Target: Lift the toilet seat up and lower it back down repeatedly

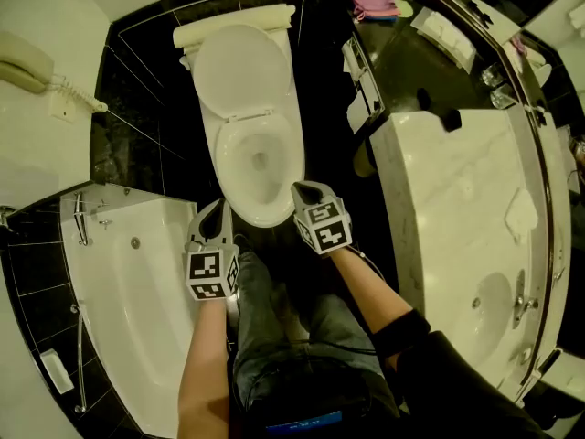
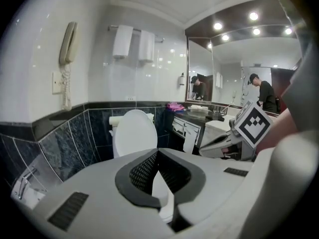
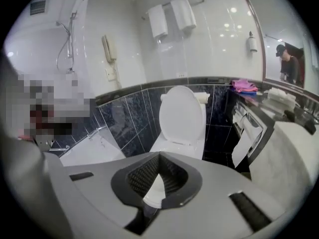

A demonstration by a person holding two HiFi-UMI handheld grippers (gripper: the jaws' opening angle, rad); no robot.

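White seat (image 1: 214, 158) appears to lie flat on the bowl, with the lid (image 1: 239, 67) upright behind it. The left gripper (image 1: 216, 210) and right gripper (image 1: 304, 190) hover near the front rim, jaws pressed together, holding nothing. I would slip one closed tip under the seat's front edge and raise it slowly, stopping short of the lid.

I'm standing in a bathroom, the hotel sort.
A white toilet (image 1: 251, 144) stands ahead of me against black marbled wall tiles (image 1: 137, 108). A bathtub (image 1: 137, 291) lies near on my left. A marble table (image 1: 448, 199) with a sunken basin (image 1: 489, 314) runs along the right under a wide mirror (image 2: 234, 73). A wall phone (image 1: 27, 62) and folded towels (image 2: 132, 41) on a rail hang on the far wall.
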